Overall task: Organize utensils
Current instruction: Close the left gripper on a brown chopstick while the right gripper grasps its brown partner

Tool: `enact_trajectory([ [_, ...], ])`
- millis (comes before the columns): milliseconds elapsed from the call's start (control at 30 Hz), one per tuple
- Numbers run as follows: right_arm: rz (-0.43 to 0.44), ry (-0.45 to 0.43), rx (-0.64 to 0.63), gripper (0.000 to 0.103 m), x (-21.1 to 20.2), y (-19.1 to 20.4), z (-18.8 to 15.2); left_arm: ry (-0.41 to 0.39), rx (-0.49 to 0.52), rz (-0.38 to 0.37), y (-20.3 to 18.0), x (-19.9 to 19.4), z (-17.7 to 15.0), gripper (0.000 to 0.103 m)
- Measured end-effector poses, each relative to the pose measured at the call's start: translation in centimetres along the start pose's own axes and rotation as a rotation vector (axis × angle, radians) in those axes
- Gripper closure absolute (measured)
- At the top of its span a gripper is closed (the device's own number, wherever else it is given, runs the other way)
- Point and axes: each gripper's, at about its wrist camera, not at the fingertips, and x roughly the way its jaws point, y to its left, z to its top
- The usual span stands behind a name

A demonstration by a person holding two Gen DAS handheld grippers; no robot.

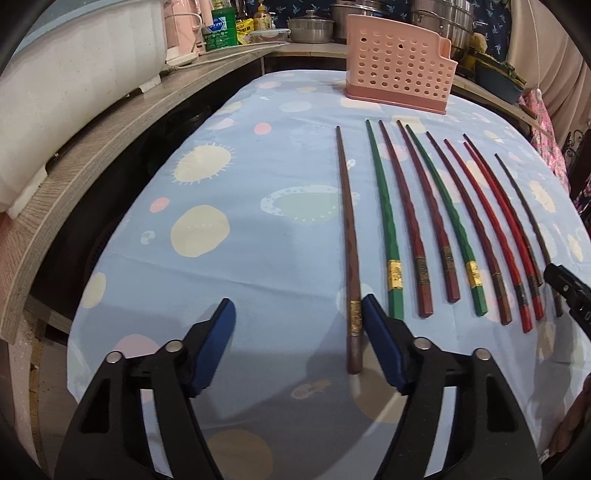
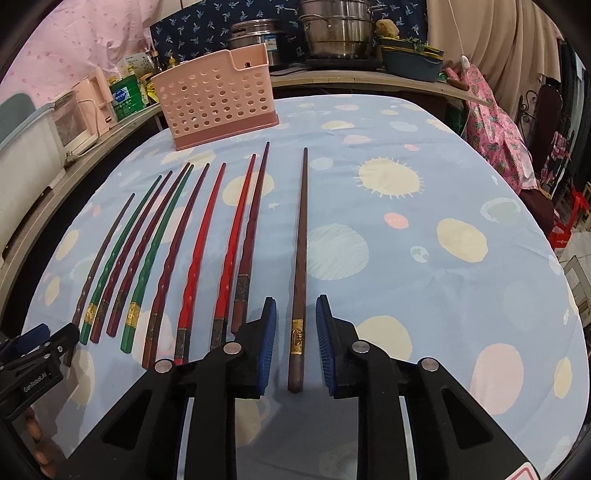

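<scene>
Several chopsticks, green [image 1: 384,221], dark red [image 1: 406,206] and bright red [image 2: 195,266], lie side by side on the blue spotted tablecloth [image 1: 240,184]. A pink perforated holder [image 1: 399,74] [image 2: 218,99] stands upright behind them. My left gripper [image 1: 298,304] is open over the leftmost brown chopstick [image 1: 349,258], whose thick end lies just inside the right pad. My right gripper [image 2: 296,300] straddles the rightmost brown chopstick [image 2: 299,258], with a small gap showing on each side of its gold band. Each gripper shows at the edge of the other's view: the right gripper [image 1: 565,288], the left gripper [image 2: 37,339].
A wooden shelf [image 1: 92,147] with a white appliance [image 1: 74,74] runs along the table's left side. Steel pots [image 2: 332,33] and bottles stand on the counter behind. A pink patterned cloth [image 2: 495,122] hangs beyond the table's right edge. Bare tablecloth [image 2: 443,221] lies right of the chopsticks.
</scene>
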Motion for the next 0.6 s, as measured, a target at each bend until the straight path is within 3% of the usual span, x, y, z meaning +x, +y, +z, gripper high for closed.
enact_trajectory([
  [133, 0.005, 0.002, -0.003, 0.091, -0.3, -0.2, -0.4, -0.001, 0.011, -0.020, -0.4, -0.3, 0.0, 0.057],
  [333, 0.026, 0.011, 0.003, 0.096, -0.8, -0.6, -0.8, 0.010, 0.017, -0.071, -0.7, -0.6, -0.1, 0.094],
  [600, 0.043, -0.032, 0.005, 0.096, -3.0, -1.0, 0.2, -0.003, 0.005, -0.082, -0.2, -1.7, 0.5, 0.096],
])
